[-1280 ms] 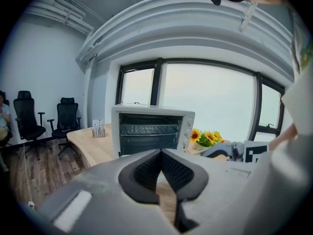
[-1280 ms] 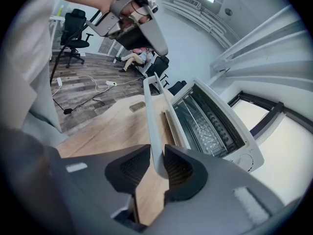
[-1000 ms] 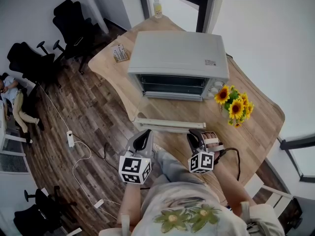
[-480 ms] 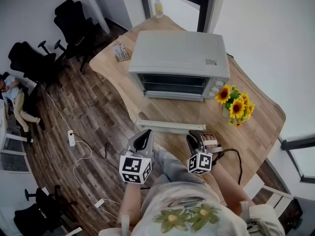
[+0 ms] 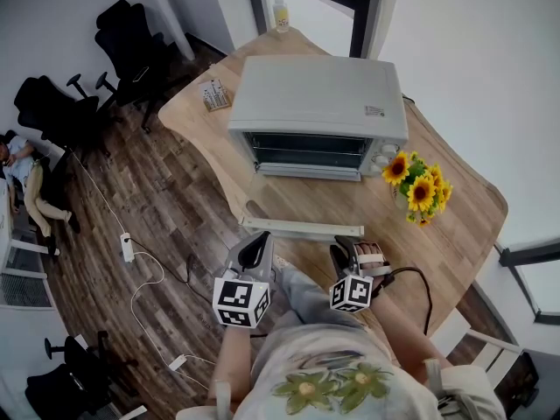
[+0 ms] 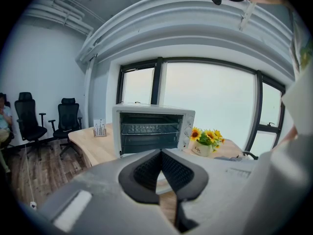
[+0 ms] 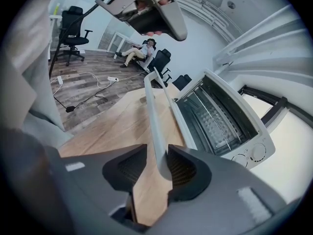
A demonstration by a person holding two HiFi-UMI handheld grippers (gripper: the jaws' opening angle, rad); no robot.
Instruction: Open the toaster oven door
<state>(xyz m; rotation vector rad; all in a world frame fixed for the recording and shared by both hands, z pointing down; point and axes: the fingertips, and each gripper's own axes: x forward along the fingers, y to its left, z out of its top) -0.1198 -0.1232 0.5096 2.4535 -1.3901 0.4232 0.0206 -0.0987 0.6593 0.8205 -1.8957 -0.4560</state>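
Note:
The white toaster oven point(image 5: 319, 103) stands on the wooden table point(image 5: 455, 226) with its door folded down flat toward me. The door's pale handle bar point(image 5: 302, 228) runs across just ahead of both grippers. In the right gripper view that bar point(image 7: 155, 116) passes between the jaws of my right gripper point(image 7: 156, 168), close against the right pad and apart from the left one. These jaws are opening. The oven's rack and knobs point(image 7: 220, 116) show beyond. My left gripper point(image 5: 254, 252) hovers off the table edge, shut and empty, facing the oven point(image 6: 151, 129).
A pot of sunflowers point(image 5: 418, 189) stands right of the oven. A small card holder point(image 5: 213, 94) and a bottle point(image 5: 280, 14) sit at the table's far side. A black cable point(image 5: 420, 278) lies by my right arm. Office chairs point(image 5: 122, 33) and a seated person point(image 5: 22, 173) are left.
The door has dropped from a slight tilt to lying flat. My right gripper has drawn back toward me and its jaws have widened round the handle. The left gripper stayed put.

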